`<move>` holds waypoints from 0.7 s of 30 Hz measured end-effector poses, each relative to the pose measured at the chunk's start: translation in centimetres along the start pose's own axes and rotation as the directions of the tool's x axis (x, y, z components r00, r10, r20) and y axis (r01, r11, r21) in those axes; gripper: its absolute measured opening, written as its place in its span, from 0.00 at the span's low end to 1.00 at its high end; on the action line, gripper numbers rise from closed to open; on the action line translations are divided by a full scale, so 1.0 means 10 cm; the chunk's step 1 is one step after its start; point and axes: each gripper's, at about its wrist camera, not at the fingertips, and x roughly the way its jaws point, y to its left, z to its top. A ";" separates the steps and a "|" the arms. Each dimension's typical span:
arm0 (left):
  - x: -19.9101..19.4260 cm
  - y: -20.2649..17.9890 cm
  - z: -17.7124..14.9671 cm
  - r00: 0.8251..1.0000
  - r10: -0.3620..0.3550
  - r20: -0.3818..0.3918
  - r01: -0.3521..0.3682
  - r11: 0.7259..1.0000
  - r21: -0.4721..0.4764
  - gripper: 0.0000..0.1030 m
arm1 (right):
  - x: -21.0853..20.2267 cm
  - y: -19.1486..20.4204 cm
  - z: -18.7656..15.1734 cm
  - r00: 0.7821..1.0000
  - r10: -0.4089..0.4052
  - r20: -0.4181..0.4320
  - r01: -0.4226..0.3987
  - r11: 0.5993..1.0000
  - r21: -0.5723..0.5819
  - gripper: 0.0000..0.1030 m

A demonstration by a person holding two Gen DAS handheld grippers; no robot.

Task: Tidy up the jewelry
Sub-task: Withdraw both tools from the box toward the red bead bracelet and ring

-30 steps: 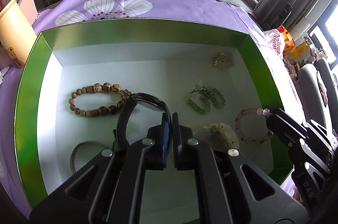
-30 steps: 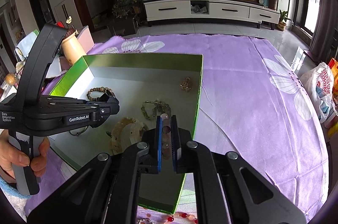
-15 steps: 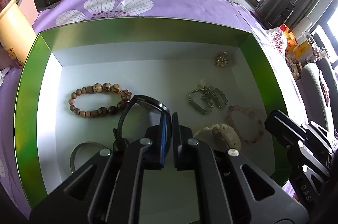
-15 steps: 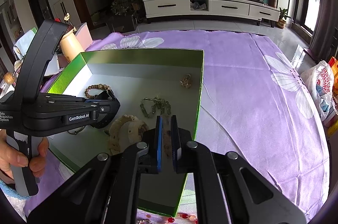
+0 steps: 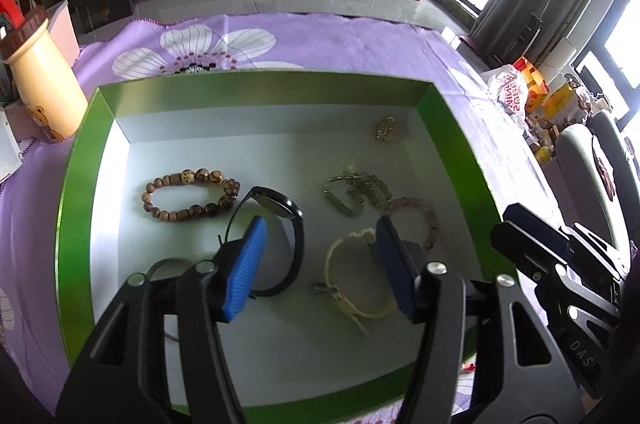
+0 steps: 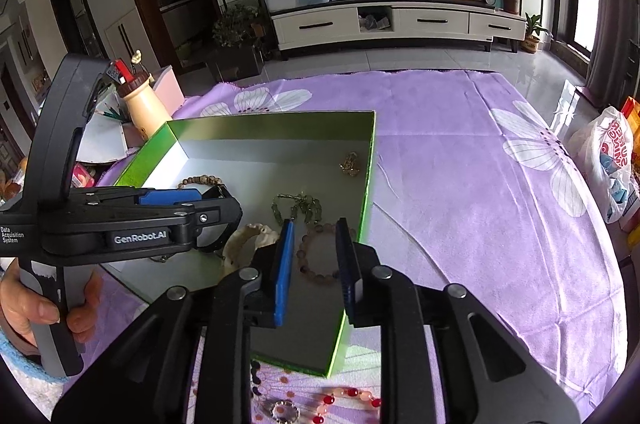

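A green box [image 5: 76, 183] with a white floor holds several pieces. A black watch [image 5: 280, 207] lies in it, with a wooden bead bracelet [image 5: 188, 195] to its left. A cream watch [image 5: 352, 288], a pink bead bracelet [image 5: 420, 212], a green stone bracelet [image 5: 356, 187] and a gold charm [image 5: 386, 129] lie to the right. My left gripper [image 5: 320, 264] is open and empty above the two watches. My right gripper [image 6: 314, 264] is open and empty above the pink bead bracelet [image 6: 320, 256], at the box's right wall [image 6: 366, 191].
A red and pink bead string [image 6: 344, 396] and a small ring [image 6: 284, 412] lie on the purple flowered cloth [image 6: 480, 183] in front of the box. A cream bottle [image 5: 40, 79] stands at the far left. A plastic bag [image 6: 608, 159] lies at the right.
Both grippers have opened. The left one let go of the black watch, the right one let go of the pink bead bracelet; both pieces now lie on the box floor.
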 end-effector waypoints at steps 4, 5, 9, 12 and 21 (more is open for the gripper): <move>-0.28 -0.04 -0.10 0.998 -0.027 0.052 0.027 1.000 0.000 0.77 | -0.22 -0.08 -0.07 1.000 0.006 0.028 -0.007 1.000 0.024 0.30; -0.35 -0.04 -0.13 0.997 -0.040 0.061 0.040 0.999 -0.011 0.83 | -0.27 -0.10 -0.09 0.999 0.007 0.033 -0.008 1.000 0.031 0.31; -0.65 -0.01 -0.31 0.992 -0.077 0.102 0.081 0.996 -0.043 0.86 | -0.47 -0.22 -0.26 0.999 0.001 0.040 -0.004 0.998 0.066 0.35; -0.87 -0.02 -0.49 0.987 -0.096 0.128 0.103 0.994 -0.048 0.88 | -0.57 -0.30 -0.42 1.000 -0.009 0.024 0.007 0.996 0.084 0.35; -1.02 -0.16 -1.17 0.992 -0.058 0.115 0.058 0.998 0.004 0.92 | -0.57 -0.43 -1.08 0.994 -0.034 -0.102 0.051 0.986 0.161 0.35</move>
